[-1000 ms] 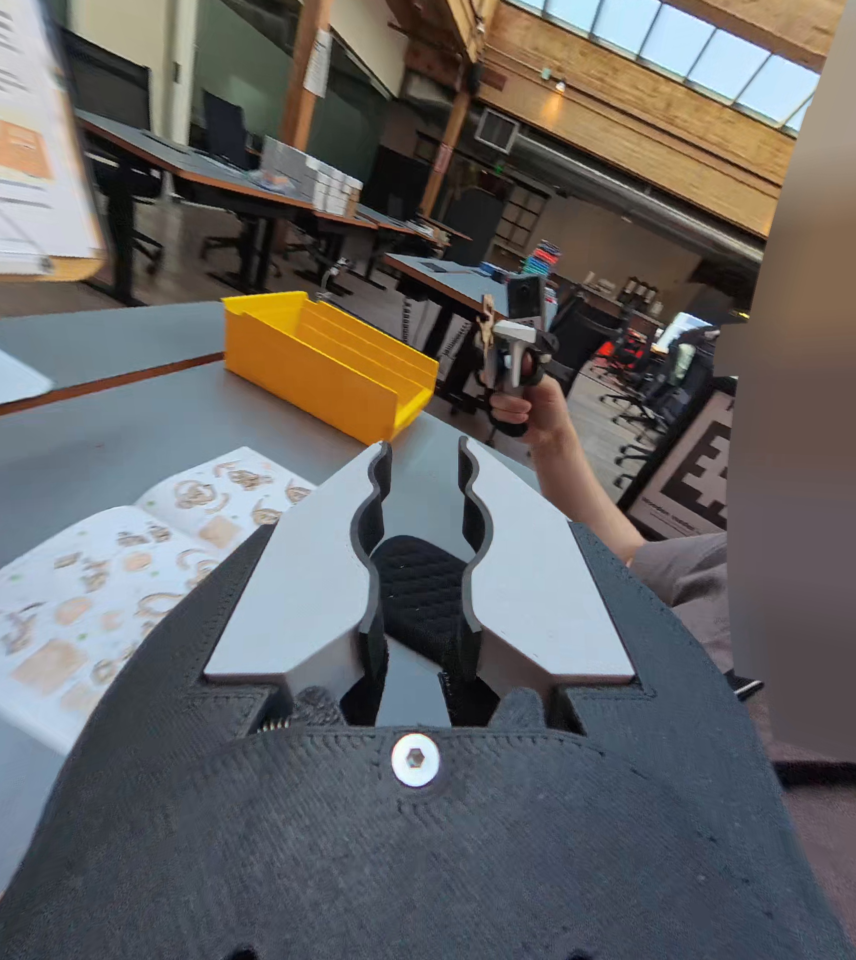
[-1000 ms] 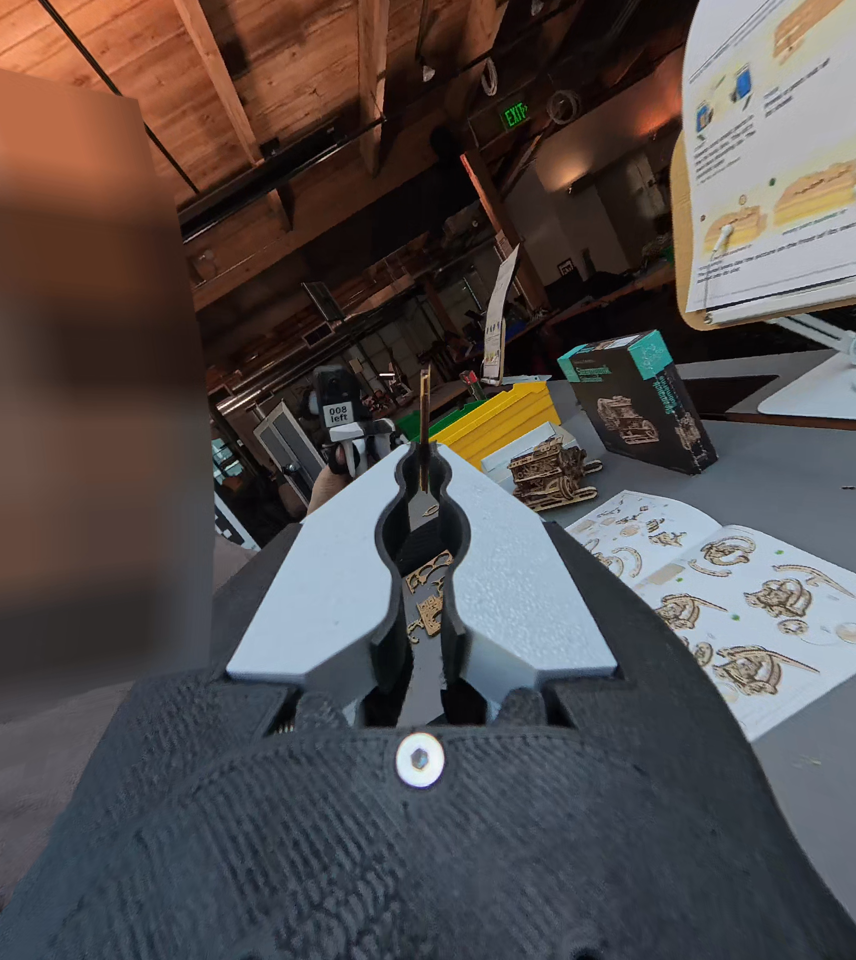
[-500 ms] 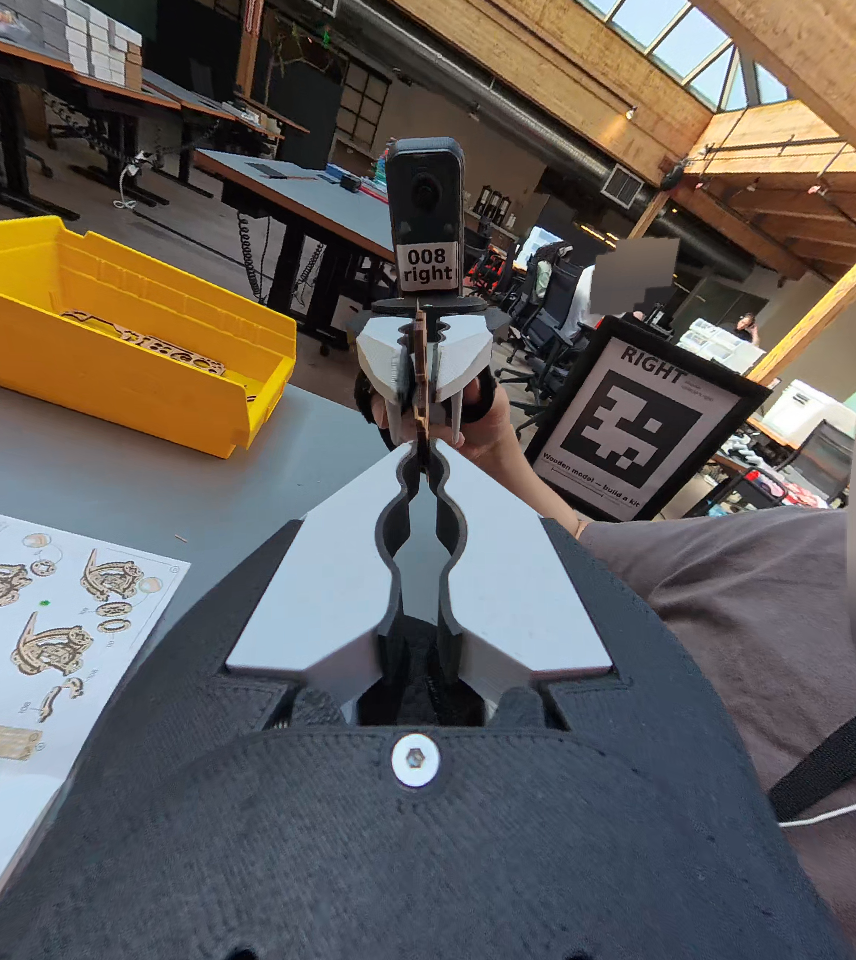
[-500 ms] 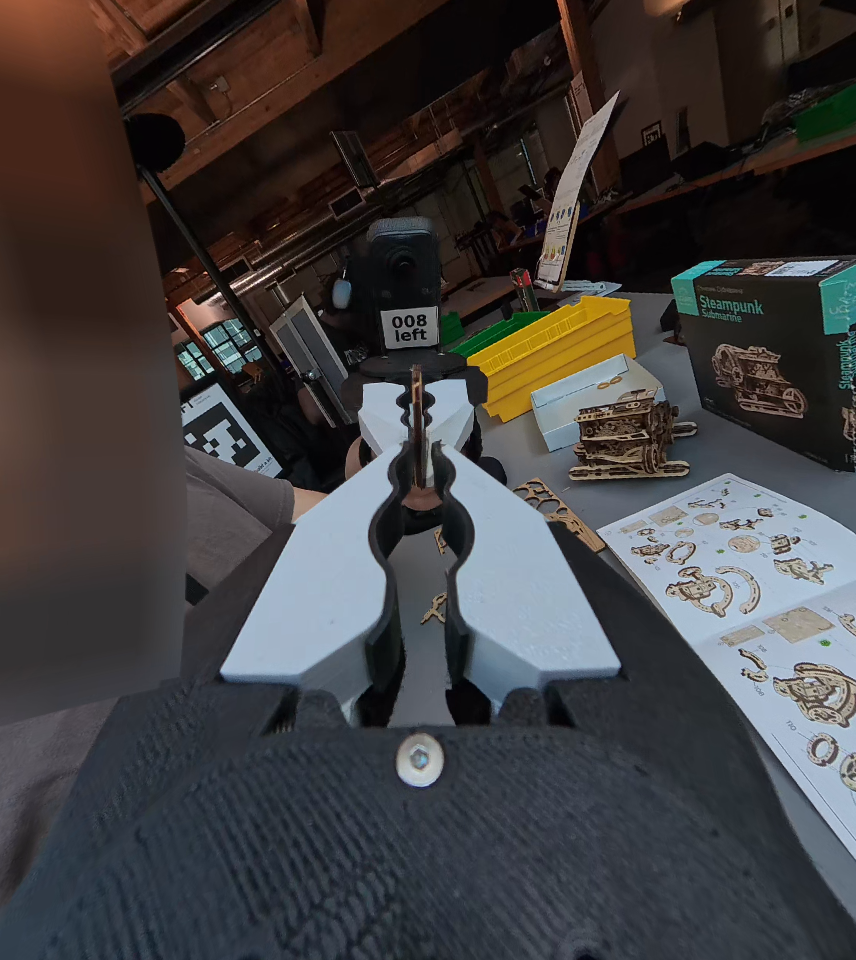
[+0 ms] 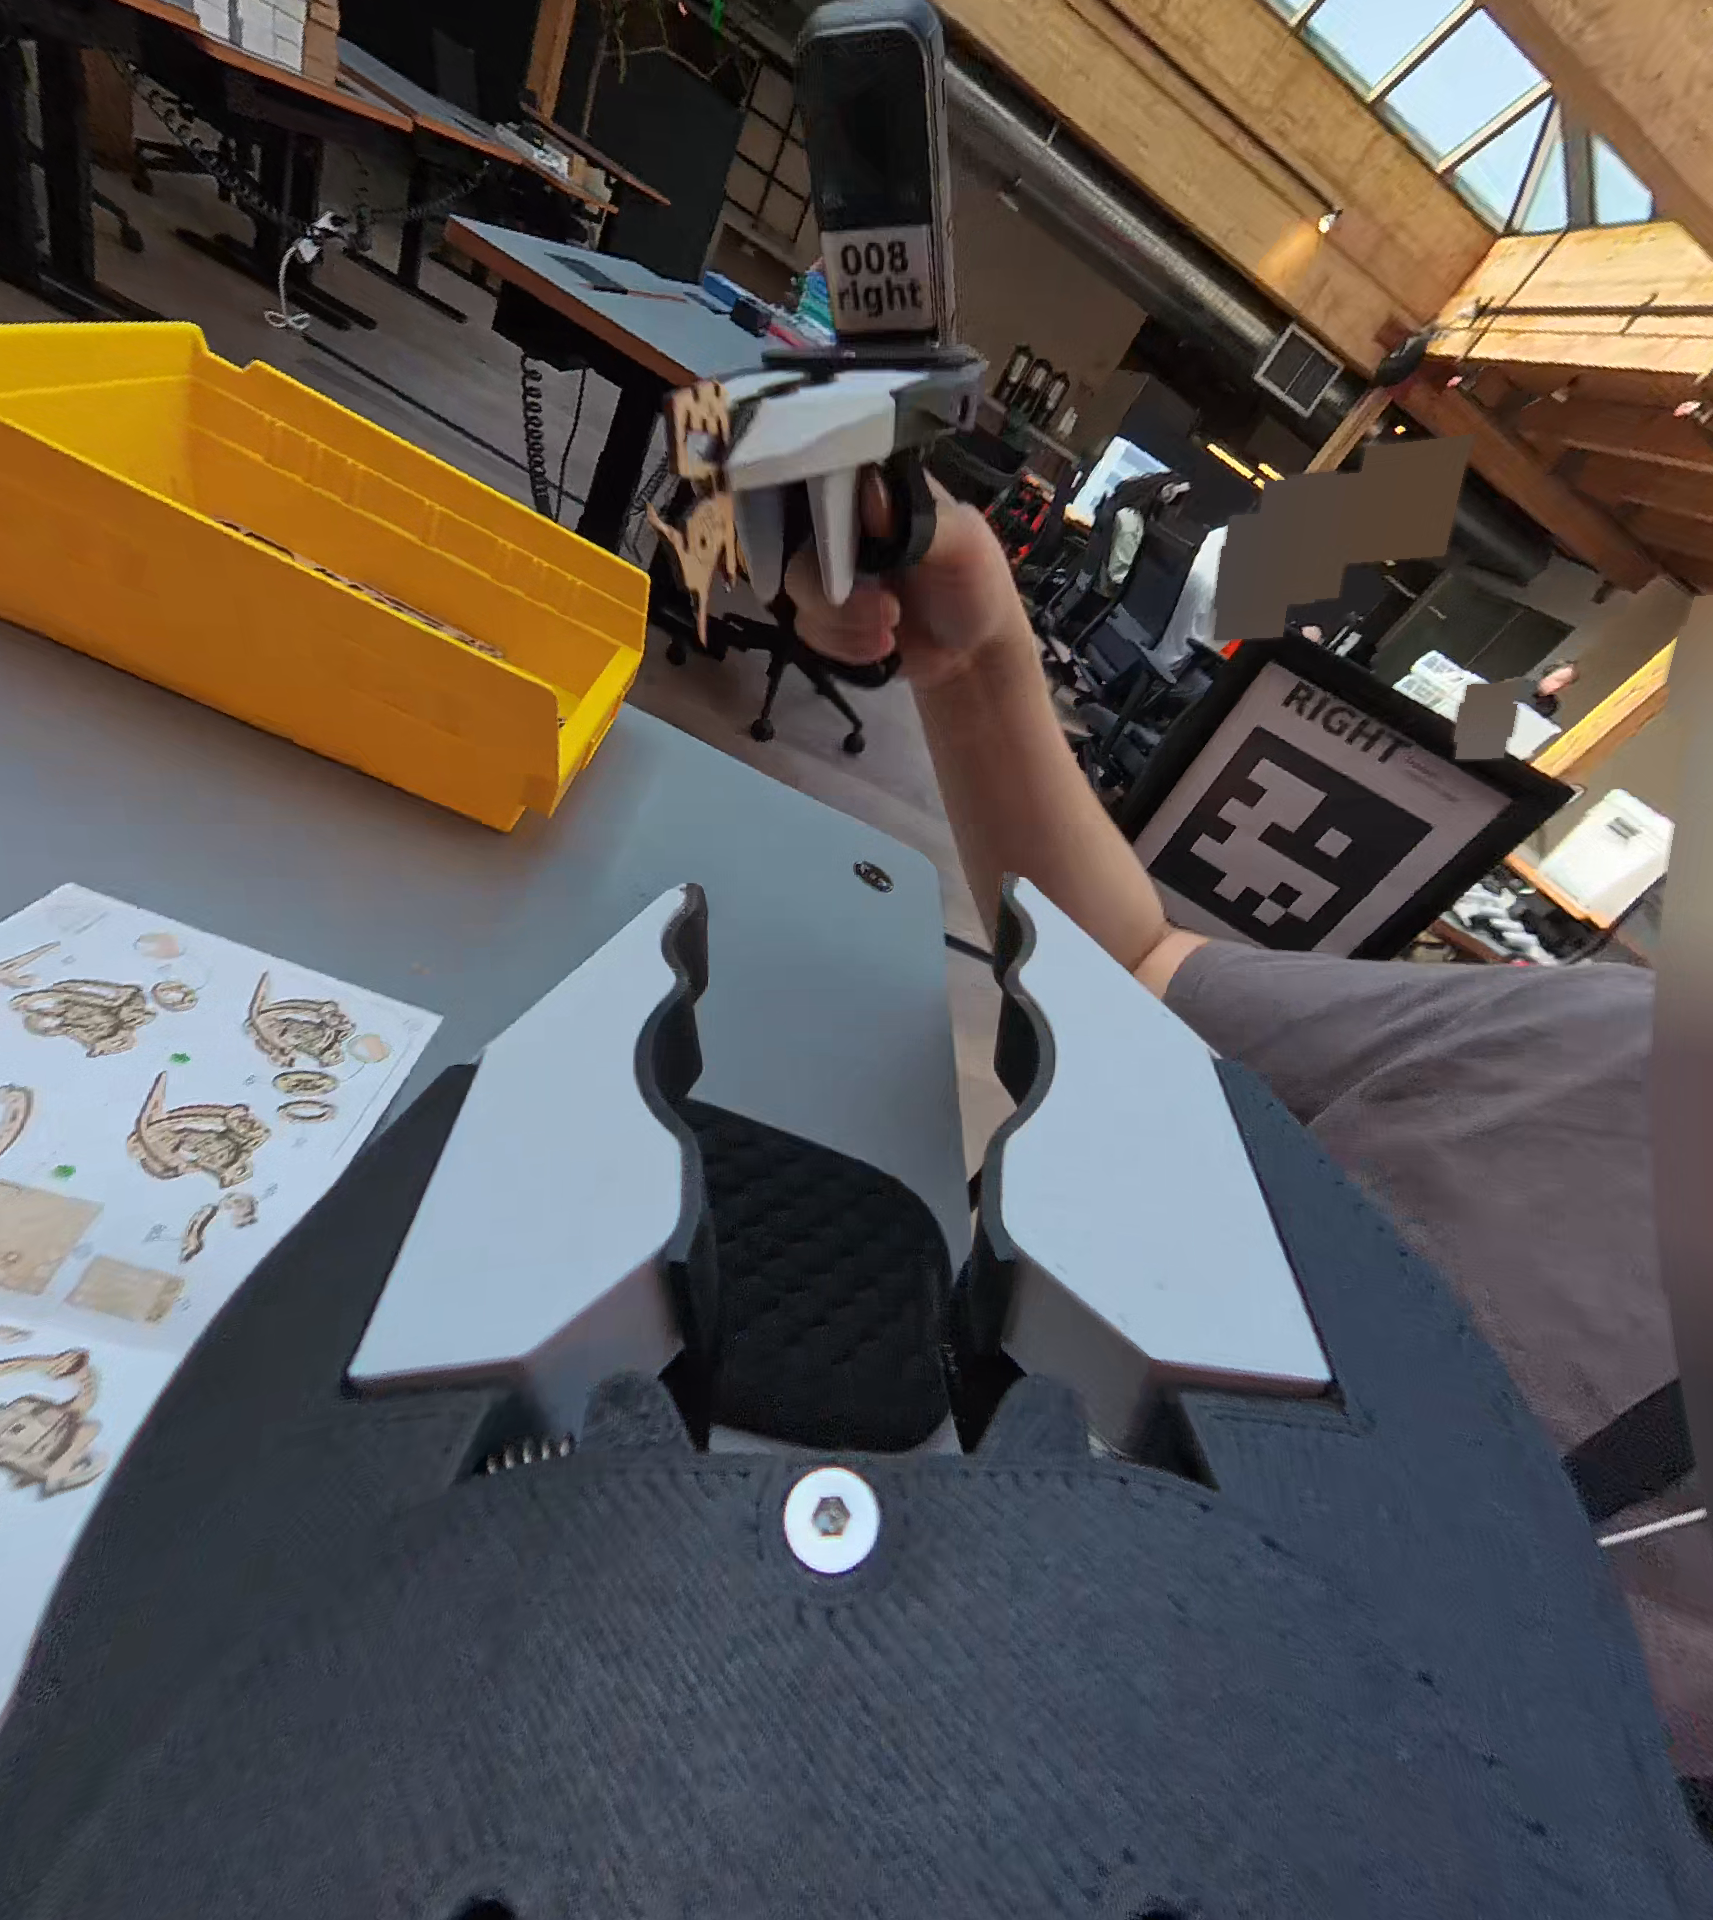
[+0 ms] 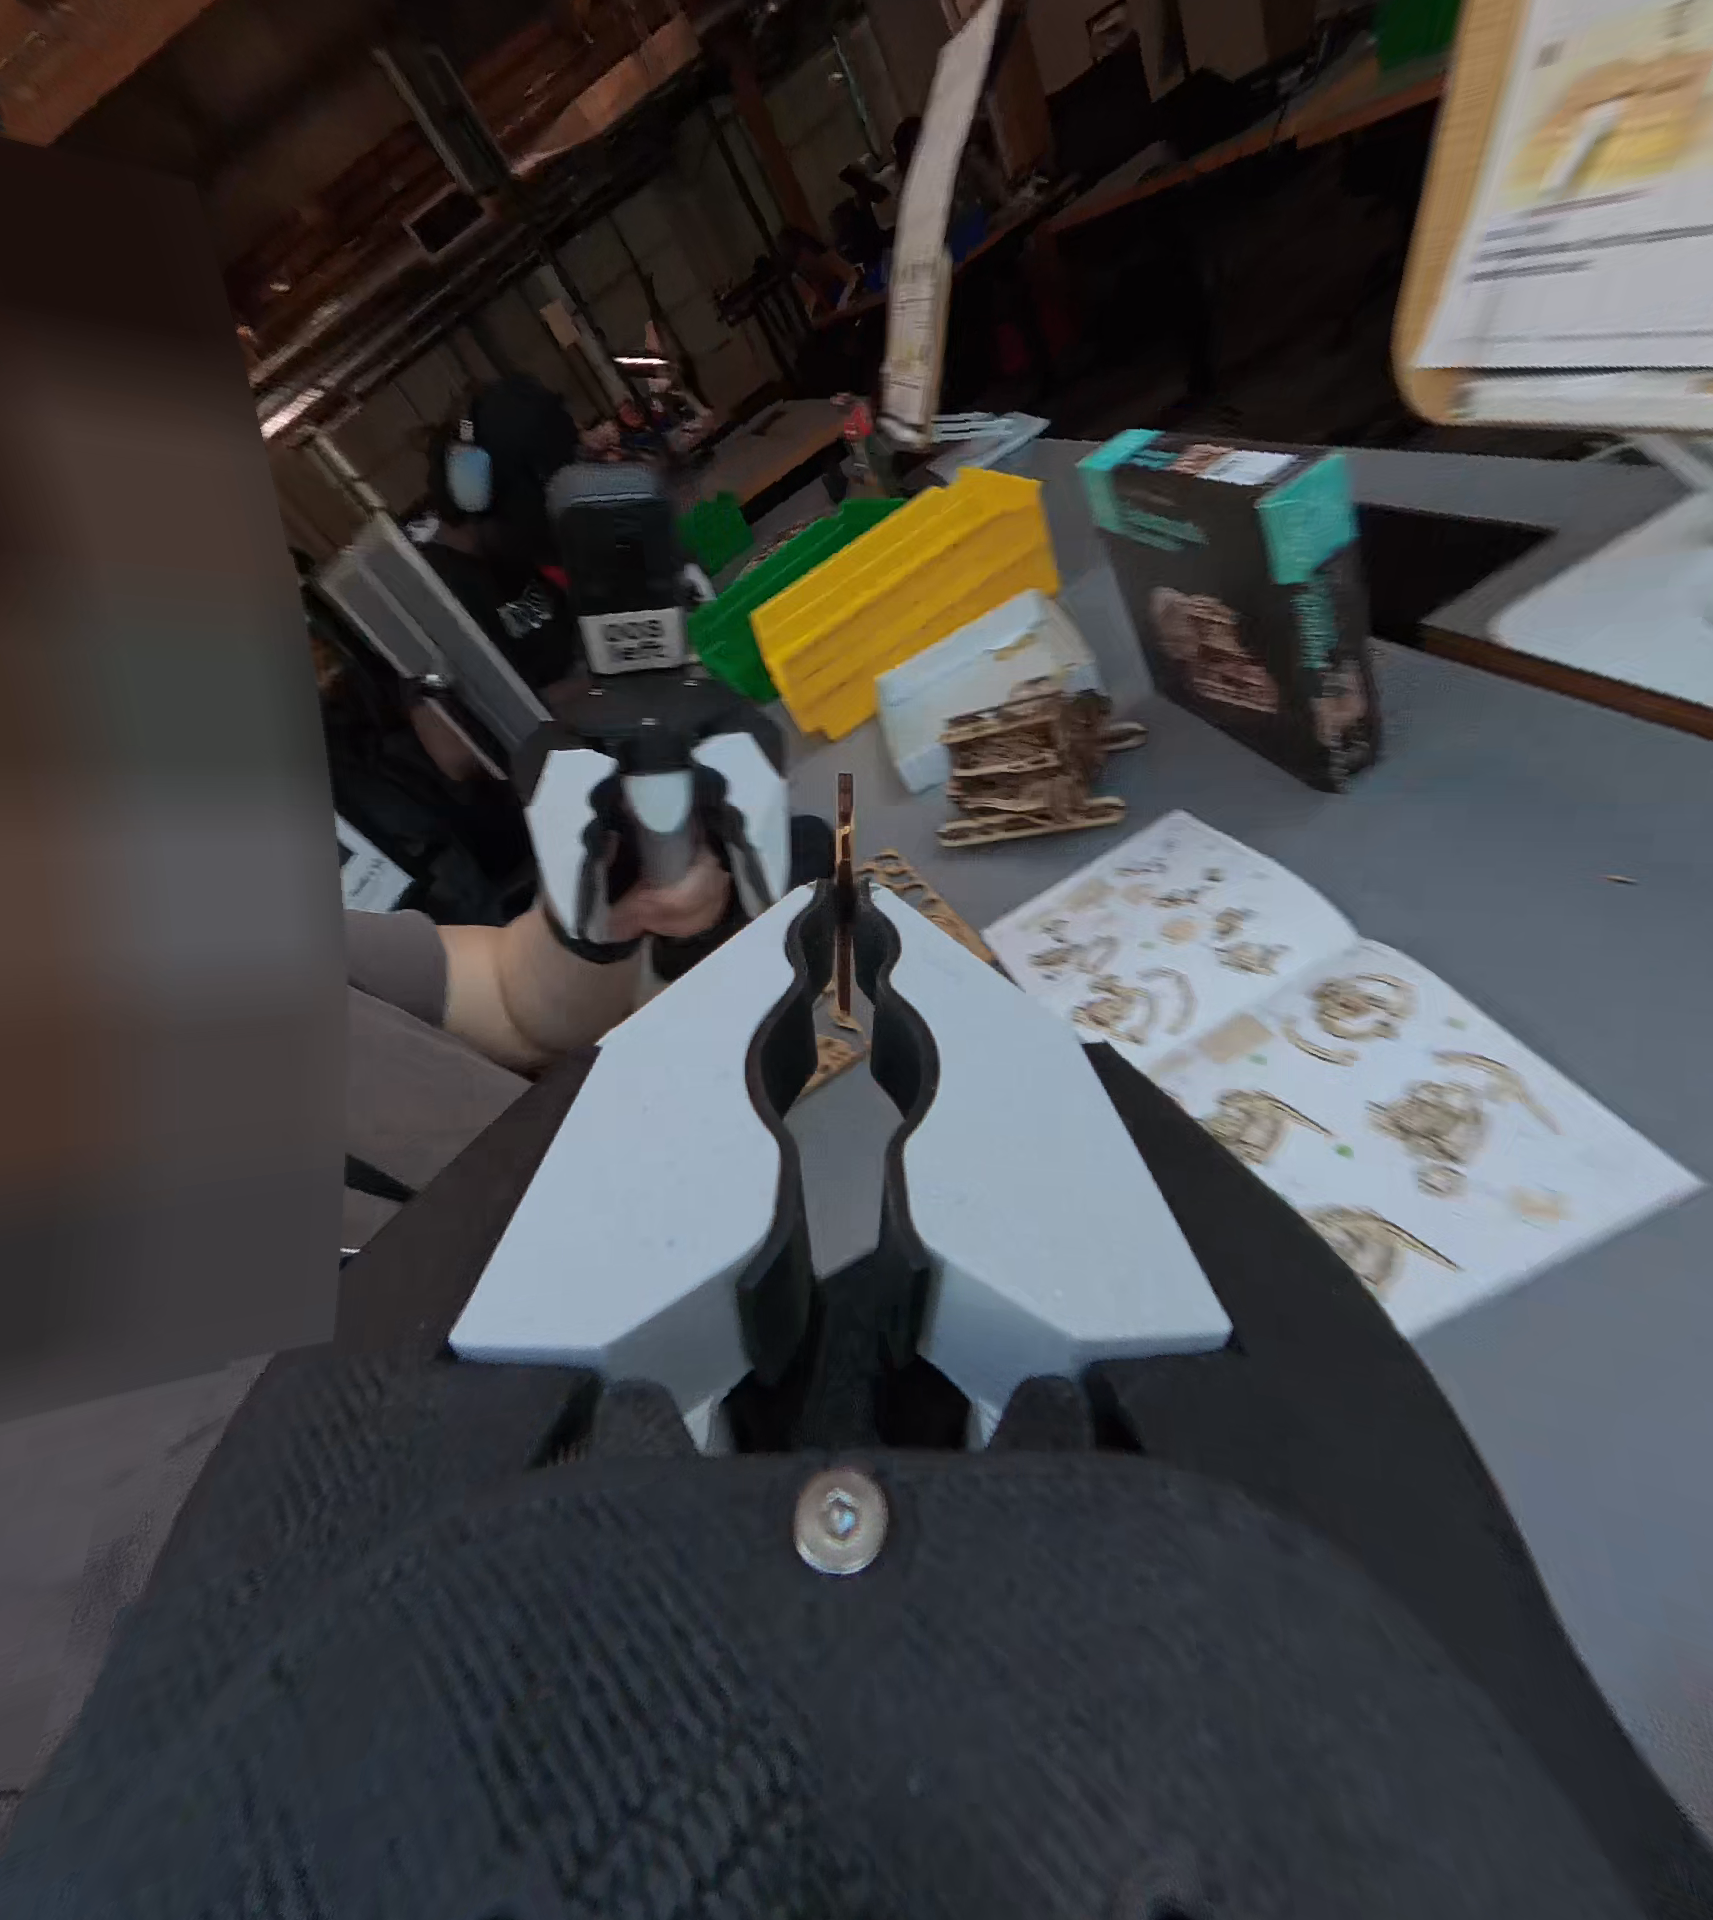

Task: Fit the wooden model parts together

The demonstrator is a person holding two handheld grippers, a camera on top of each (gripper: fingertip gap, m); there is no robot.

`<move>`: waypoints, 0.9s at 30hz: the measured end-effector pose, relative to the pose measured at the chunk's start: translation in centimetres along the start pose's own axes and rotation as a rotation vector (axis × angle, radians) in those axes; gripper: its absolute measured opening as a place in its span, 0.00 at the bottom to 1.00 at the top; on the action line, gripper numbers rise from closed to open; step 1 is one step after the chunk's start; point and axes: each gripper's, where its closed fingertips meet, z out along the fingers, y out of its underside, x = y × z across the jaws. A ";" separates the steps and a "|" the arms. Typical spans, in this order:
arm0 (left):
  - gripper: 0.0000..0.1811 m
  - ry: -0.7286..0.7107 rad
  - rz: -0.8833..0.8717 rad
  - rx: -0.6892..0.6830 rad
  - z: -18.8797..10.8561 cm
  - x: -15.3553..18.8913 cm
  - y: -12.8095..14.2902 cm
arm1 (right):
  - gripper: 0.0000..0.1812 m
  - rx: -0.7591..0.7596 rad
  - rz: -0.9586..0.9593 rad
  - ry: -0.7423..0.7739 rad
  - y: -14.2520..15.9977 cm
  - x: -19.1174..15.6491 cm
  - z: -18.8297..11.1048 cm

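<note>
My right gripper (image 6: 844, 902) is shut on a thin flat wooden part (image 6: 844, 831), which is edge-on in its own view. In the left wrist view the right gripper (image 5: 732, 457) is raised above the table edge. The notched wooden part (image 5: 701, 499) hangs from its tips there. My left gripper (image 5: 852, 914) is open wide and empty, low over the grey table (image 5: 208, 831). It also shows in the right wrist view (image 6: 660, 821), apart from the part. A partly built wooden model (image 6: 1028, 764) stands on the table.
A yellow bin (image 5: 260, 561) sits at the left. An open instruction booklet (image 6: 1299, 1039) lies on the table. A dark kit box (image 6: 1247, 613), a white box (image 6: 977, 675), yellow (image 6: 904, 603) and green (image 6: 727, 623) bins, a cut-out wooden sheet (image 6: 919, 904), a square-patterned sign (image 5: 1319, 821). Across from one pair of fingers to the other is roughly 10 cm.
My left gripper, nearly shut at the wooden part half a second ago, has opened wide and drawn back. My right gripper has moved up and turned sideways with the part in it.
</note>
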 end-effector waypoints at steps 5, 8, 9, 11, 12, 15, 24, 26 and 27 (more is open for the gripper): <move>0.32 -0.572 0.215 -0.150 -6.6 -7.1 2.3 | 0.00 -0.213 0.506 0.608 5.4 20.9 -16.5; 0.29 -0.983 0.331 -0.322 -11.9 -11.9 4.0 | 0.00 -0.338 0.637 0.632 10.3 24.7 -17.3; 0.30 -1.077 0.348 -0.359 -13.3 -12.9 4.4 | 0.00 -0.403 0.626 0.628 11.6 24.9 -17.1; 0.36 -1.220 0.354 -0.432 -15.5 -14.5 5.3 | 0.01 -0.449 0.657 0.563 13.4 24.6 -15.9; 0.38 -1.276 0.346 -0.467 -16.5 -15.1 5.6 | 0.01 -0.471 0.680 0.559 14.2 24.7 -15.8; 0.41 -1.389 0.314 -0.527 -18.6 -16.4 5.9 | 0.04 -0.477 0.692 0.580 14.9 25.4 -16.1; 0.43 -1.489 0.347 -0.439 -20.4 -15.9 3.8 | 0.26 -0.334 0.317 0.975 7.4 24.1 -20.3; 0.43 -1.501 0.350 -0.400 -20.9 -15.4 3.2 | 0.26 -0.180 0.107 1.078 2.6 21.5 -19.8; 0.44 -1.507 0.348 -0.382 -21.1 -15.2 3.0 | 0.28 -0.089 -0.049 1.108 -0.1 19.3 -18.6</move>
